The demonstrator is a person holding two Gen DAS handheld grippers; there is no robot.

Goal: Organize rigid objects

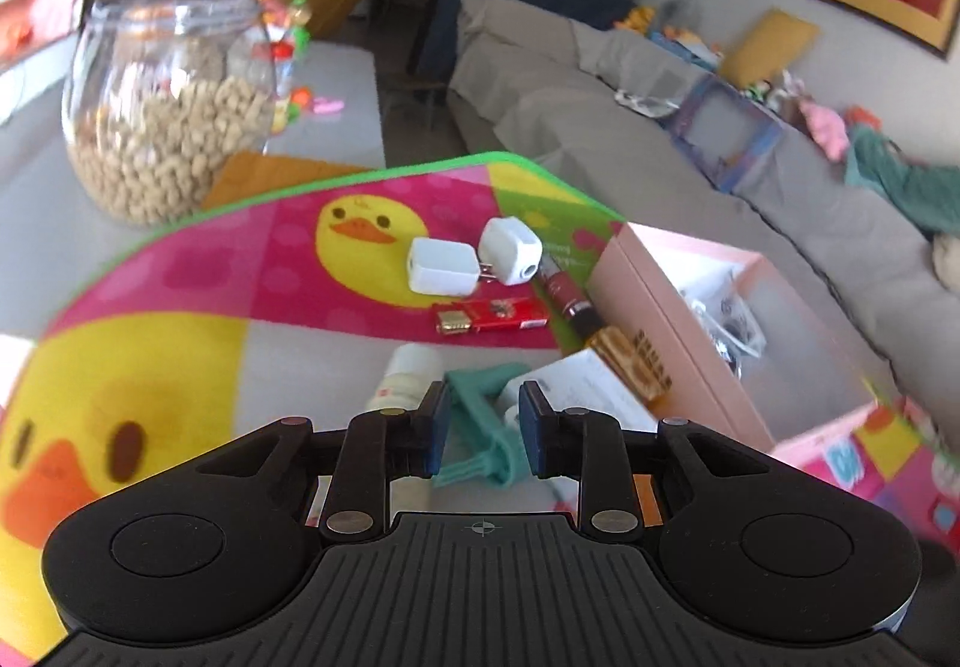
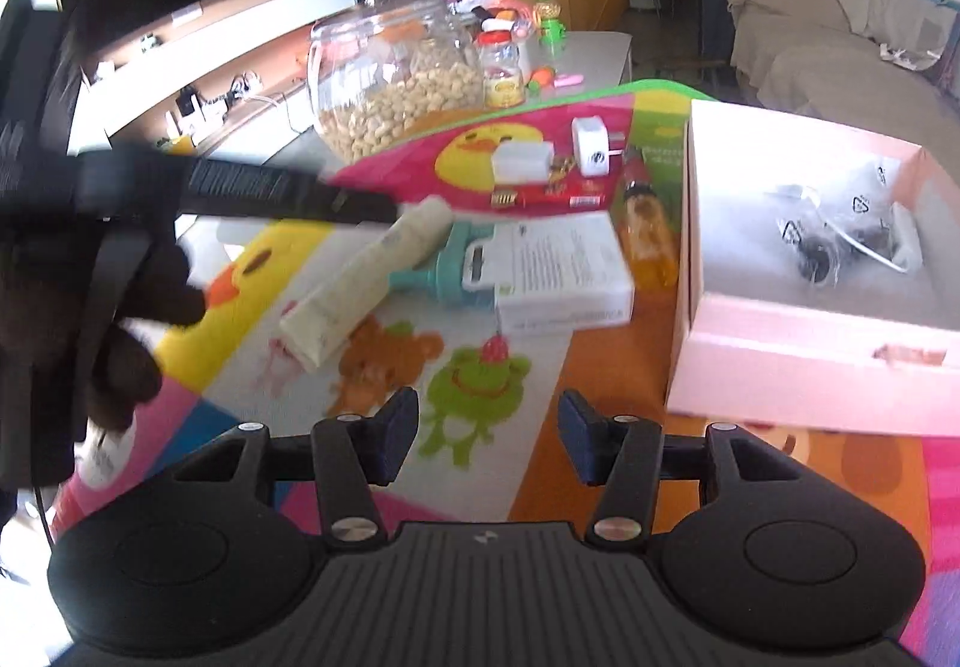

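My left gripper (image 1: pixel 483 430) hovers just above a teal plastic clip (image 1: pixel 483 415) on the cartoon play mat (image 1: pixel 288 271); its jaws stand open on either side of the clip, not touching it. A cream tube (image 2: pixel 366 277) lies beside the clip (image 2: pixel 447 271), next to a white box (image 2: pixel 555 271) and an orange bottle (image 2: pixel 648 235). Two white chargers (image 1: pixel 441 265) (image 1: pixel 510 250) and a red lighter (image 1: pixel 492 316) lie further back. My right gripper (image 2: pixel 487 436) is open and empty above the mat, left of the pink box (image 2: pixel 798 373).
A glass jar of peanuts (image 1: pixel 168 127) stands at the mat's far left corner, with small toys and bottles (image 2: pixel 504 67) behind. The open pink box holds bagged cables (image 2: pixel 840 235). A grey sofa (image 1: pixel 660 139) runs along the right. The left gripper's body (image 2: pixel 180 187) crosses the right view.
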